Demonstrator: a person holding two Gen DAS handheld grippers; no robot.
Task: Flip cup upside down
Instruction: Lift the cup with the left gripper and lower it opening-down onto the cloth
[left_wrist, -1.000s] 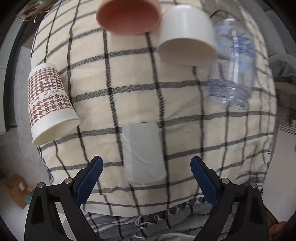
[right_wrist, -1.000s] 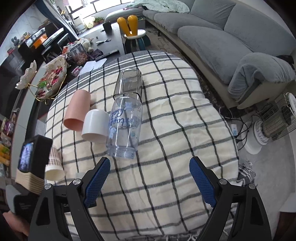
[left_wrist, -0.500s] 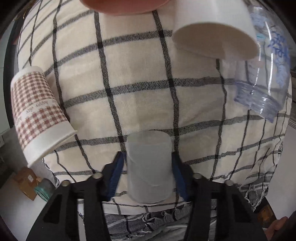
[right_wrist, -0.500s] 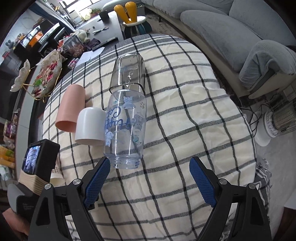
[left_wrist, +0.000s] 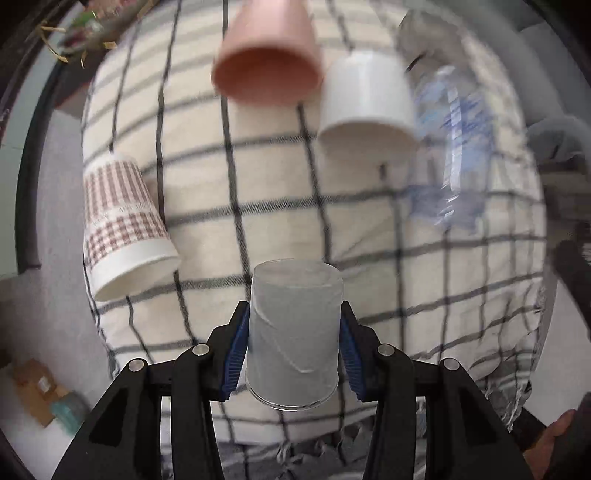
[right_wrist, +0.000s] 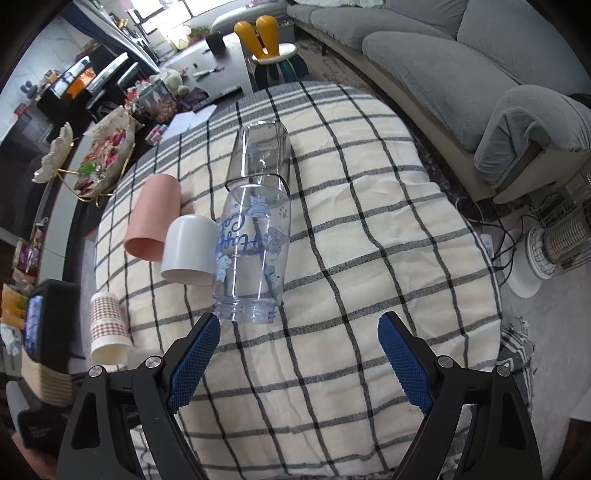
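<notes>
Left tongs (left_wrist: 293, 354) clamped on grey cup (left_wrist: 293, 332), blue pads pressing both its sides; cup lifted above checked cloth (left_wrist: 258, 192), rim toward my camera. Right tongs (right_wrist: 299, 363) spread wide, holding nothing. I judge grasp and lift done; turning over and setting down left.

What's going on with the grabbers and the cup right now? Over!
Left gripper shut on the grey cup, lifted off the checked cloth. Right gripper open, empty. Nothing blocking the flip.
</notes>
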